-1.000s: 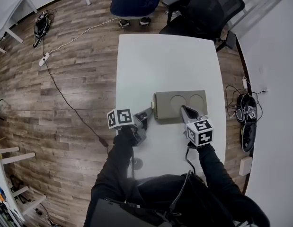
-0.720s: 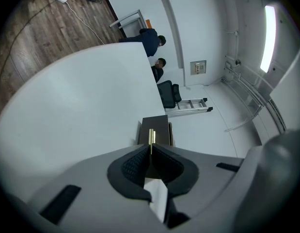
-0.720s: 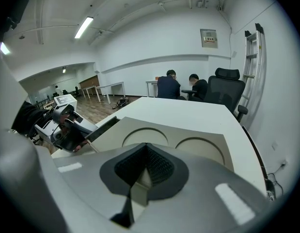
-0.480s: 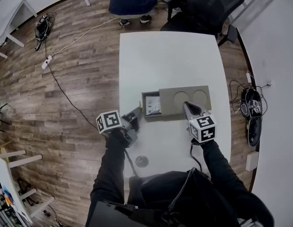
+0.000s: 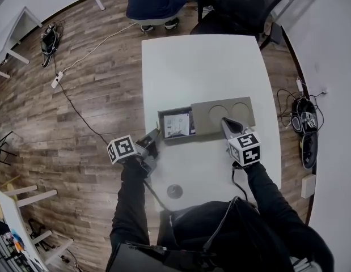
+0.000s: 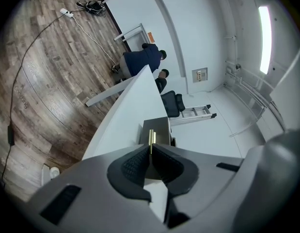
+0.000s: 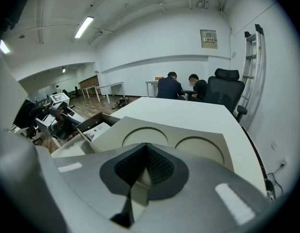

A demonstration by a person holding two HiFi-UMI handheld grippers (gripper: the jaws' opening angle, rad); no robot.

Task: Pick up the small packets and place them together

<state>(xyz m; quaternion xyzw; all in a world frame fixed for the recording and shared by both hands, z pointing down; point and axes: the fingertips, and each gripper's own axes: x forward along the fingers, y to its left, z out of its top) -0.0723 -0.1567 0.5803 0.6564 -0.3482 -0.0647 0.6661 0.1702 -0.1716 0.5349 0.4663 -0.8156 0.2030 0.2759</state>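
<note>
The room is bright. Long ceiling lights (image 7: pixel 84 27) shine from above, and one glares white. The white table (image 5: pixel 203 67) has only soft shadows. The gripper views bend round and go black at the corners.

A white desk (image 5: pixel 203 67) bears a flat grey box (image 5: pixel 243 115) beneath the right jaws' tips; its open drawer (image 5: pixel 176 123) reaches toward the left jaws.
</note>
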